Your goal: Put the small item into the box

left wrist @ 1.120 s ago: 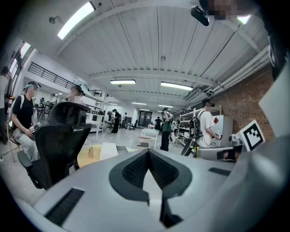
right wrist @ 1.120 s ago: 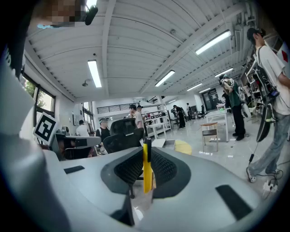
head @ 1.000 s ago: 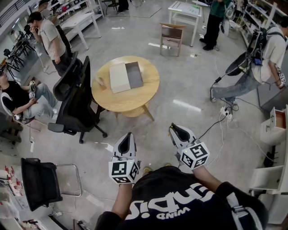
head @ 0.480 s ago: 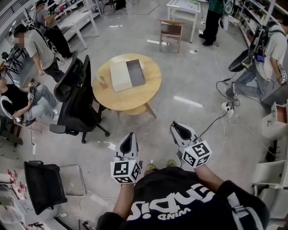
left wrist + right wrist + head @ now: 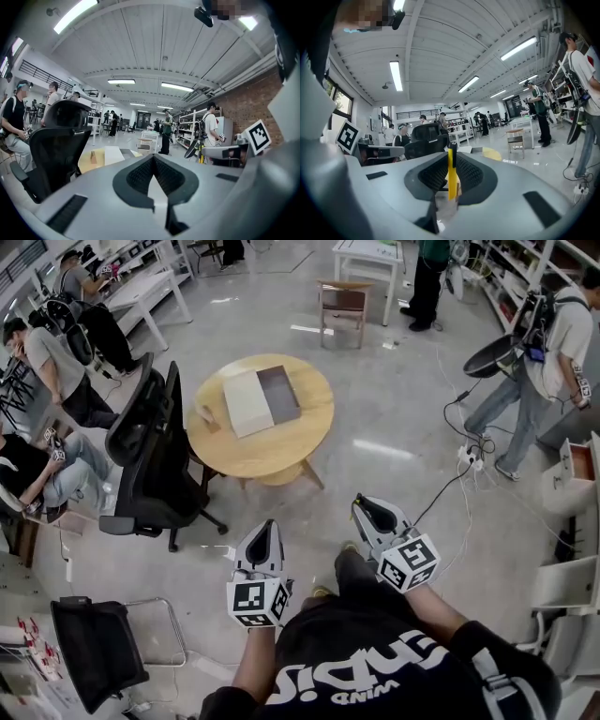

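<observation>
Left gripper (image 5: pixel 263 527): jaws together, empty. Right gripper (image 5: pixel 367 508): pinching a thin yellow strip (image 5: pixel 450 174), held upright. Both are well short of the table (image 5: pixel 281 461), judged to be carrying in. The box (image 5: pixel 278 393) lies open mid-table. A tan item (image 5: pixel 205 415) lies near the left edge, outside the box.

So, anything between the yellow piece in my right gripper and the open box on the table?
Nothing visible. The right gripper holds the thin yellow piece, and only bare floor lies between it and the round table carrying the open box. The black office chair stands at the table's left side, off that line.
</observation>
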{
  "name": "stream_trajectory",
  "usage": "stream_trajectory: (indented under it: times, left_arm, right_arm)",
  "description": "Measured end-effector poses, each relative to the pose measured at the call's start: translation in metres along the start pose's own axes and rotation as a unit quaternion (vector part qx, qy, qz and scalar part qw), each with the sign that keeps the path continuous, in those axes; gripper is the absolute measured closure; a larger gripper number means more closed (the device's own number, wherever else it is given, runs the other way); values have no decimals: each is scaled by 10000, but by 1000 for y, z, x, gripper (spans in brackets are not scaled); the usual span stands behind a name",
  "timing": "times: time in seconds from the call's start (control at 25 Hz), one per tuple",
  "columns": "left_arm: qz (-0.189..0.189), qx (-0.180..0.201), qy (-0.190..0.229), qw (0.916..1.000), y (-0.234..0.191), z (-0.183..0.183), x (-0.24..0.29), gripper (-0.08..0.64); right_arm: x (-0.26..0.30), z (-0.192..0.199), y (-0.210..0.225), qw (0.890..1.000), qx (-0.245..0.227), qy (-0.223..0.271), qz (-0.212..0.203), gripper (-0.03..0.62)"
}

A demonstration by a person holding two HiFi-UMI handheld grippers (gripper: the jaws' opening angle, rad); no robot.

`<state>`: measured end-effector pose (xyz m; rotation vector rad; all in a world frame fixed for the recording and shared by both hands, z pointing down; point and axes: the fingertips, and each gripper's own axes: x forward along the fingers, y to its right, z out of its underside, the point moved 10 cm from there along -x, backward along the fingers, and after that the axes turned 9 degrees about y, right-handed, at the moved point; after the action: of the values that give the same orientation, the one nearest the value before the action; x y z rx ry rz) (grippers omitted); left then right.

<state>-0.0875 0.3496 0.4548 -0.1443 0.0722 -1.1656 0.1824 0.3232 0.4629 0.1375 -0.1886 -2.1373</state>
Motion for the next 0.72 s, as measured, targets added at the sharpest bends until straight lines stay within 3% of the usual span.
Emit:
stream_trajectory:
  times: [0.36, 0.72]
  left_arm:
    - [74, -45, -20, 10000, -22, 4, 25, 551]
    - [-111, -9, 9, 9999, -53, 2, 70, 551]
  right_arm:
    - [31, 6, 6, 10000, 18, -21, 31, 545]
    - [94, 11, 32, 9998, 102, -34, -163, 545]
